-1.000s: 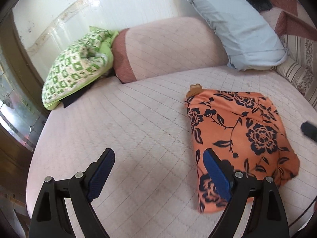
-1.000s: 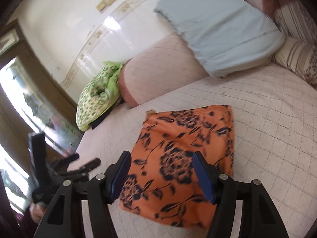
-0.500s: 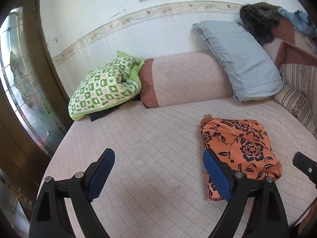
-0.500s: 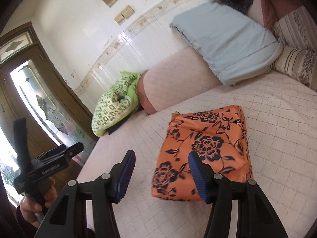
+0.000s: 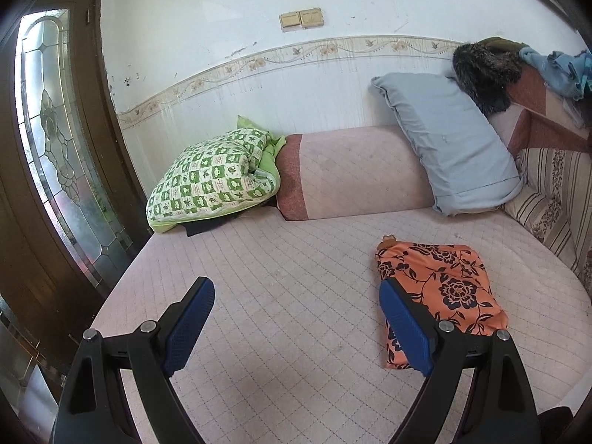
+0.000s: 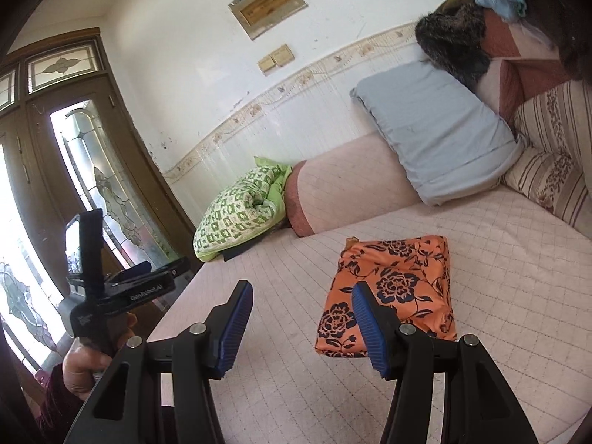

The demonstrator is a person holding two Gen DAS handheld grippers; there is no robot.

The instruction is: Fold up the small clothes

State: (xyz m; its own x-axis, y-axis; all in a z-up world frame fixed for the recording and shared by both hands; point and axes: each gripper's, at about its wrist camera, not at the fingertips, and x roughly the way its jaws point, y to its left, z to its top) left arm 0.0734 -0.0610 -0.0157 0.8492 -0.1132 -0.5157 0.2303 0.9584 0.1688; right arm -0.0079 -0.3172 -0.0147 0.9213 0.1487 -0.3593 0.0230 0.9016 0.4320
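An orange garment with black flowers (image 5: pixel 440 288) lies folded into a flat rectangle on the pink quilted bed (image 5: pixel 296 281); it also shows in the right wrist view (image 6: pixel 396 281). My left gripper (image 5: pixel 296 323) is open and empty, held above the bed's front part, to the left of the garment. My right gripper (image 6: pixel 301 325) is open and empty, held back from the garment's near edge. The left gripper's body, held in a hand, shows at the left of the right wrist view (image 6: pixel 122 288).
A green checked pillow (image 5: pixel 214 181), a pink bolster (image 5: pixel 351 174) and a grey-blue pillow (image 5: pixel 451 148) line the back wall. A striped cushion (image 5: pixel 551 192) and piled clothes (image 5: pixel 488 70) are at the right. A glass door (image 5: pixel 55 148) stands at the left.
Both grippers have pulled back and up from the folded garment, which now looks smaller and farther away. The garment has stayed in place.
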